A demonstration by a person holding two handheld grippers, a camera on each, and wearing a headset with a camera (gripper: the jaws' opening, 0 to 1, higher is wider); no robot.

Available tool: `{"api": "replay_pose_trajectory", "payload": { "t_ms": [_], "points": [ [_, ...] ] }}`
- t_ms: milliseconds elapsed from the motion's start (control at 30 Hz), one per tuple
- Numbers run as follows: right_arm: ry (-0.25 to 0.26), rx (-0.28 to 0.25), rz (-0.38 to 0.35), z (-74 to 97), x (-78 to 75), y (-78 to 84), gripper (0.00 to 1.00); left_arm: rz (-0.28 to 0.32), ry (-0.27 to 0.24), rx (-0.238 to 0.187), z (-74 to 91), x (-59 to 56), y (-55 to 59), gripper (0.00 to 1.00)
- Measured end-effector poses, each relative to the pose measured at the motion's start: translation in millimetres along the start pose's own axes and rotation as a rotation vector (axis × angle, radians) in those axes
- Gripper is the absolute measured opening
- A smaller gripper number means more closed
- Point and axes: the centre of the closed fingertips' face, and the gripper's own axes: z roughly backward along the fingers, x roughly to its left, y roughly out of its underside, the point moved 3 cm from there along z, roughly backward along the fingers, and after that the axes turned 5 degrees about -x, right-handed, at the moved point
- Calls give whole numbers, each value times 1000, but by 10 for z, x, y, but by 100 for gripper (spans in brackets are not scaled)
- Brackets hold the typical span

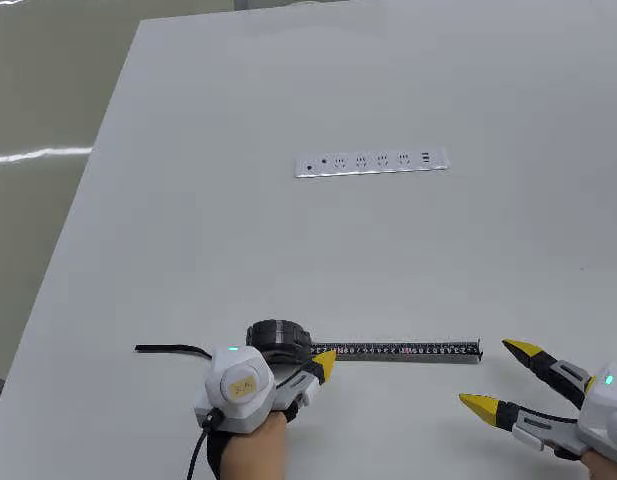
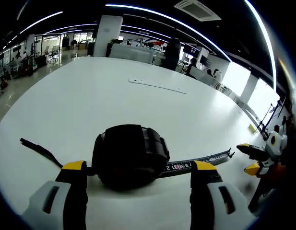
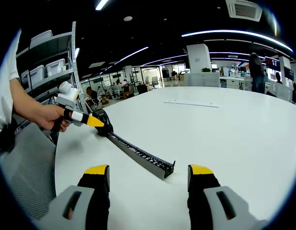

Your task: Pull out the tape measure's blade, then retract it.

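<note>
At the bottom left of the head view, the white left gripper with yellow-tipped jaws (image 2: 138,166) sits low on the pale grey worktop (image 1: 288,250). In its own view its jaws stand wide on either side of the black, rounded tape-measure case (image 2: 131,153). There is a gap between the case and the jaw on the right of that frame, so they bracket the case rather than pinch it. At the lower right of the head view, the matching right gripper (image 1: 500,375) has its jaws spread apart and holding nothing. In its own view the hooked blade end (image 3: 169,168) lies just ahead of the jaws, in line with the gap between them, and touches neither. The dark, numbered blade (image 1: 403,350) lies flat on the worktop, running from the case toward the right of the frame. A thin black wrist strap (image 1: 173,349) trails off the case to the left. Further up, near the centre of the frame, a white power strip (image 1: 371,162) lies well apart from everything else. The pull-out looks done, since a good length of blade is out. What appears to be left is the retraction, drawing the blade back into the case.
</note>
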Motion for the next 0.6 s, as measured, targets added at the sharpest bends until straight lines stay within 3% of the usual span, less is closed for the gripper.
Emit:
{"api": "replay_pose_trajectory", "payload": {
  "t_ms": [600],
  "points": [
    [-21,6,3,-70,-57,-3,64,58,-39,13,-97,-10,-12,85]
  ]
}}
